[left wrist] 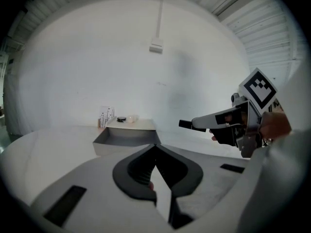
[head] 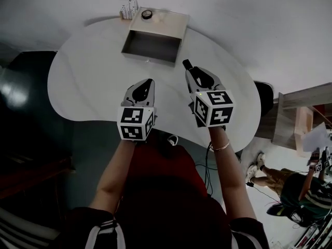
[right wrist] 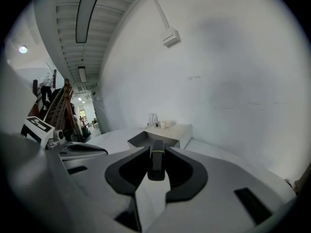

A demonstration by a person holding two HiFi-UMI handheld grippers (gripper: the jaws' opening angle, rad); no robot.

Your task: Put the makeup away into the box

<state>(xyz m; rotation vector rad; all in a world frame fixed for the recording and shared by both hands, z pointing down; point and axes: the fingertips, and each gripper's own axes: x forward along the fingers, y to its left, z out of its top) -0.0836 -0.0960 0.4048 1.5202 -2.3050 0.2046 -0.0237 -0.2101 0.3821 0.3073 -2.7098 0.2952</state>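
Currently held: my right gripper [head: 192,72] is clamped on a dark tube [right wrist: 156,165]. Its jaws stand partly apart, with the tube running straight out between them and its tip past the fingertips.
Left gripper [head: 148,84]: the jaws are drawn together to a point, and I can see nothing between them.
Gripper placing: both hang above the near half of the table [head: 78,82], side by side. The right one is a little ahead of the left, and both aim toward the box.
Box [head: 152,46]: it sits at the table's far side with its grey tray open. It is well apart from the tube and dead ahead in the right gripper view.
Behind the tray: a pale flat part carries a small black pot [head: 147,14]. A small rack [head: 127,8] stands just beside its left corner.
Room: bare tabletop lies between the grippers and the box.
Edges: the near table edge curves under my wrists, and a white wall rises close behind the box.
Off-table: a person [head: 293,191] is low at the right, on the floor.
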